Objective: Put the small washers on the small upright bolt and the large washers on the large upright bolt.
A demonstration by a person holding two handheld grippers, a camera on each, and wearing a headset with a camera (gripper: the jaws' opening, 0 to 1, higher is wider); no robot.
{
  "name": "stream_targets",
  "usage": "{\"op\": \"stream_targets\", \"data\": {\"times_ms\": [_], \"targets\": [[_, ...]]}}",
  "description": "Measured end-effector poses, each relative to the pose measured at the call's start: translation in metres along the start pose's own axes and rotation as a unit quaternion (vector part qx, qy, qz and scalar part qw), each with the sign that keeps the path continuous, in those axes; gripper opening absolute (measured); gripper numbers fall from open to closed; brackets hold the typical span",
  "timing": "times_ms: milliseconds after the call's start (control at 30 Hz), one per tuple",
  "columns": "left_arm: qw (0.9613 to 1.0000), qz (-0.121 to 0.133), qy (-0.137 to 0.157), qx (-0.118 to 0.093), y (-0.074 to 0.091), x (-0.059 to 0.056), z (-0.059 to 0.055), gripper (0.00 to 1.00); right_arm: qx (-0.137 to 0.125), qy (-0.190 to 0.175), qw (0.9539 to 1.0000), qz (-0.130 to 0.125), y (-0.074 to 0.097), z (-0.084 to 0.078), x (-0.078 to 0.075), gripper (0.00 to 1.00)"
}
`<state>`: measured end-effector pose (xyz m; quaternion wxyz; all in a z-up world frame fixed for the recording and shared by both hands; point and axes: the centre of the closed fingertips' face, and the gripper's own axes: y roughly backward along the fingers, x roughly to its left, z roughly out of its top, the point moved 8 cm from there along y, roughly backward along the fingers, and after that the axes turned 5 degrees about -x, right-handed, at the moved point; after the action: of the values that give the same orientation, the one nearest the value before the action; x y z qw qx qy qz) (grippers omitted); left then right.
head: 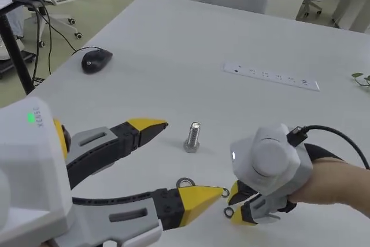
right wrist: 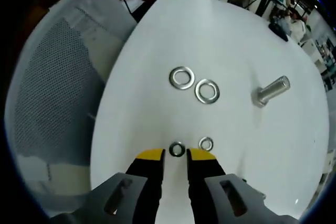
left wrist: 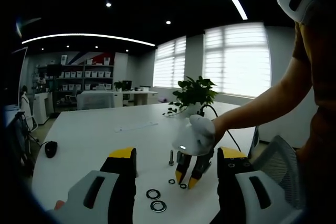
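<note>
Working with right gripper (right wrist: 176, 156), jaws narrow and empty, tips just short of small washer (right wrist: 177, 149) lying flat dead ahead; bolt (right wrist: 270, 91) upright, well beyond. Holding left gripper (head: 193, 158) wide open alongside.

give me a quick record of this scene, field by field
left gripper: open, empty
right gripper: open, tips flanking one small washer
other small washer: flat, just beside it
large washers: two, flat, side by side
bolt: upright, no washer on it
table: white, also holds mouse, power strip
</note>
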<state>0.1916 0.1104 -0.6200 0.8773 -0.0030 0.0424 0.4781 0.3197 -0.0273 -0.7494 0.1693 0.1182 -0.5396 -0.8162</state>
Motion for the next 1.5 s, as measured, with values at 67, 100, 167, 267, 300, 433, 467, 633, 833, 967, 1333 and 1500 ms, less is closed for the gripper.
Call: {"op": "stream_targets", "data": {"times_ms": [67,100,167,267,300,433,467,633,833,967,1333,1500], "targets": [[1.0000,0.004,0.000,0.001,0.000,0.001,0.000,0.62,0.000,0.001,1.0000,0.001,0.000,0.000,-0.001,0.18],[1.0000,0.005,0.000,0.000,0.001,0.002,0.000,0.62,-0.001,0.001,1.0000,0.001,0.000,0.000,-0.001,0.18],[1.0000,0.007,0.001,-0.001,0.001,0.002,0.000,0.62,-0.002,0.001,1.0000,0.003,-0.001,0.000,-0.001,0.18],[1.0000,0.005,0.001,0.003,0.001,0.001,-0.002,0.62,-0.001,0.007,1.0000,0.002,-0.001,0.001,0.000,0.17],[1.0000,0.005,0.001,0.003,0.001,0.001,-0.003,0.62,0.000,0.009,1.0000,0.001,-0.001,0.001,0.000,0.17],[1.0000,0.006,0.002,0.000,0.000,0.000,-0.002,0.62,0.001,0.016,0.9999,-0.001,-0.001,0.002,0.000,0.14],[1.0000,0.006,0.001,0.000,0.000,0.000,-0.002,0.62,0.001,0.016,0.9999,-0.001,-0.001,0.002,0.000,0.14],[1.0000,0.005,0.000,0.003,-0.001,0.000,-0.003,0.62,-0.001,0.017,0.9998,-0.004,0.000,0.001,0.000,0.12],[1.0000,0.001,0.001,0.007,-0.002,-0.002,-0.004,0.62,-0.008,-0.006,0.9999,-0.008,0.002,-0.003,-0.002,0.12],[1.0000,-0.002,0.000,0.008,-0.003,-0.002,-0.004,0.62,-0.014,-0.014,0.9997,-0.013,0.010,-0.004,-0.004,0.12],[0.9999,-0.012,0.001,0.009,-0.008,-0.004,-0.005,0.62,-0.020,-0.039,0.9971,-0.063,0.057,-0.021,-0.020,0.12],[0.9998,-0.016,0.001,0.011,-0.010,-0.005,-0.007,0.62,-0.014,-0.047,0.9947,-0.091,0.080,-0.029,-0.034,0.12]]}}
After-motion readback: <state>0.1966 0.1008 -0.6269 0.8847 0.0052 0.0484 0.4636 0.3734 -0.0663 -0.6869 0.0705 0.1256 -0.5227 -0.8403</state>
